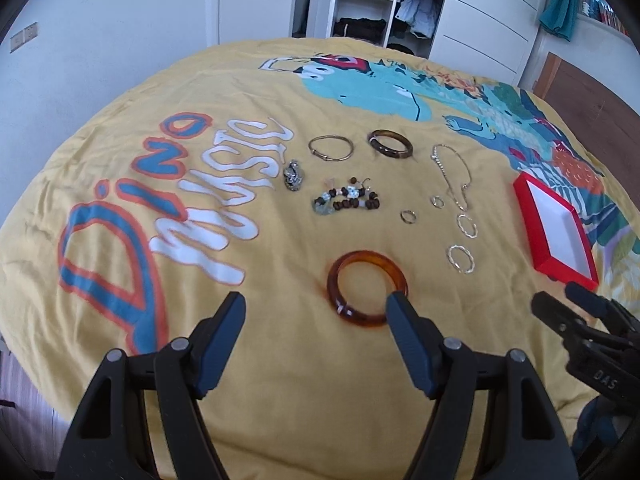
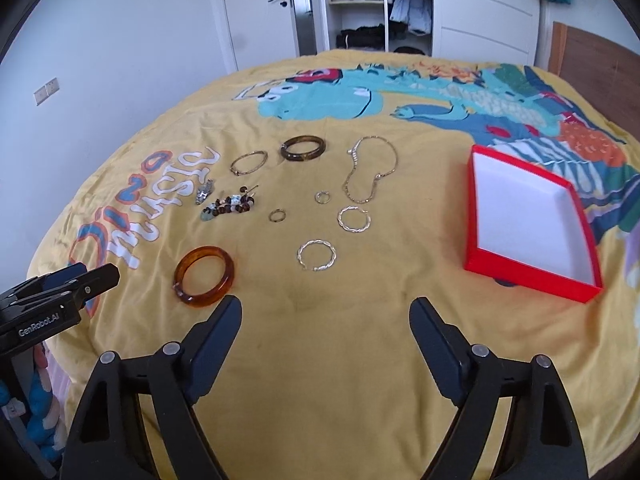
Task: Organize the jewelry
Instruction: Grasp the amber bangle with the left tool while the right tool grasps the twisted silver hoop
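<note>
Jewelry lies spread on a yellow printed bedcover. Nearest is an amber bangle (image 1: 367,288) (image 2: 204,280), just beyond my left gripper (image 1: 316,308), which is open and empty; its right finger overlaps the bangle's edge in the left wrist view. My right gripper (image 2: 326,312) hovers open over bare cover, nothing between its fingers. Farther off lie two twisted silver hoops (image 2: 317,255) (image 2: 354,219), two small rings (image 2: 277,215) (image 2: 322,197), a chain necklace (image 2: 370,170), a dark bangle (image 2: 303,148), a thin gold bangle (image 2: 249,163), a beaded bracelet (image 2: 230,206) and a small silver charm (image 2: 204,192). An empty red box (image 2: 528,224) (image 1: 556,228) sits to the right.
The bed's edge drops off at the left and near side. White walls, a door (image 2: 260,12) and an open wardrobe (image 2: 360,4) stand behind the bed. A wooden headboard (image 2: 600,60) is at the far right. Each gripper shows at the edge of the other's view.
</note>
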{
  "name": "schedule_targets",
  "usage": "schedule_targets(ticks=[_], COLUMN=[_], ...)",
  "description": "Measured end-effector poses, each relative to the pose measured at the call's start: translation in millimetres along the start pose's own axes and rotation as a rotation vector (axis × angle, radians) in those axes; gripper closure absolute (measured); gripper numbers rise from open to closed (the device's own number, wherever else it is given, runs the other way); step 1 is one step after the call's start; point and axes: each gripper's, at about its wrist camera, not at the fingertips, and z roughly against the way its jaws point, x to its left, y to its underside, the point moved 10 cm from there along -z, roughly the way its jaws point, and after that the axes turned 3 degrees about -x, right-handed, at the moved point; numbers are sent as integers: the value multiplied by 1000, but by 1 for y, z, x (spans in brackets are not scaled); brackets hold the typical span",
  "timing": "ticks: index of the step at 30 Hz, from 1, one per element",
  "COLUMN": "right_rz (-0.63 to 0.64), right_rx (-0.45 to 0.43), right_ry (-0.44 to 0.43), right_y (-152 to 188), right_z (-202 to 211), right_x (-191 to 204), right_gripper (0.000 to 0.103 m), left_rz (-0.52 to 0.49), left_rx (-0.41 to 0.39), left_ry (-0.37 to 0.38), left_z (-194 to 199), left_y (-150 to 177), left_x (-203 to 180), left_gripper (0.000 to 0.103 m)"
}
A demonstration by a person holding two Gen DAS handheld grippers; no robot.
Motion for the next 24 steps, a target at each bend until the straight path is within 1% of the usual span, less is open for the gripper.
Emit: schedule_targets(ticks=[4,5,7,9,11,12,14,16,18,19,20,21,24], right_rz=[0,0,1,2,5,7,8,10,16,18,23,28,37], right_rx=[59,71,90,110,126,132,142,143,137,133,129,127,125], right_ry=[-14,-17,-21,-28,-34,-36,-35,-36,-33,-33,-34,-35,-45], right_y=[-3,-4,-5,-5,-5,-5,-4,-3,-3,-5,-6,-7,-8], right_z=[-45,-55,-73,-90,-105,-111,-121,-128,-132,-132,-132,-132,-130], right_x=[-1,-3,-5,-5,-4,-3,-2,-1,2,3,4,5,8], right_gripper=[22,23,25,28,33,34,38,41,46,50,58,63,63], left_rz=[-16,-19,-20,-15,-12,-10,-5,-17,-41,-49,-53,-55,-55], left_rx=[33,43,73,109,137,143,142,130,123,121,117,115,111], left_ry=[-8,-14,-22,-24,-27,-30,-30,-35,-43,-47,-50,-52,-54], left_z=[-36,-45,-62,-78,-90,-95,-99,-100,-101,-101,-101,-100,-96], left_y=[-3,-3,1,8,16,19,21,22,21,21,21,21,18], left_x=[-6,-7,-6,-4,0,2,4,2,-1,-2,-3,-3,-2], left_gripper=[33,35,46,63,68,68,69,75,88,89,93,93,94])
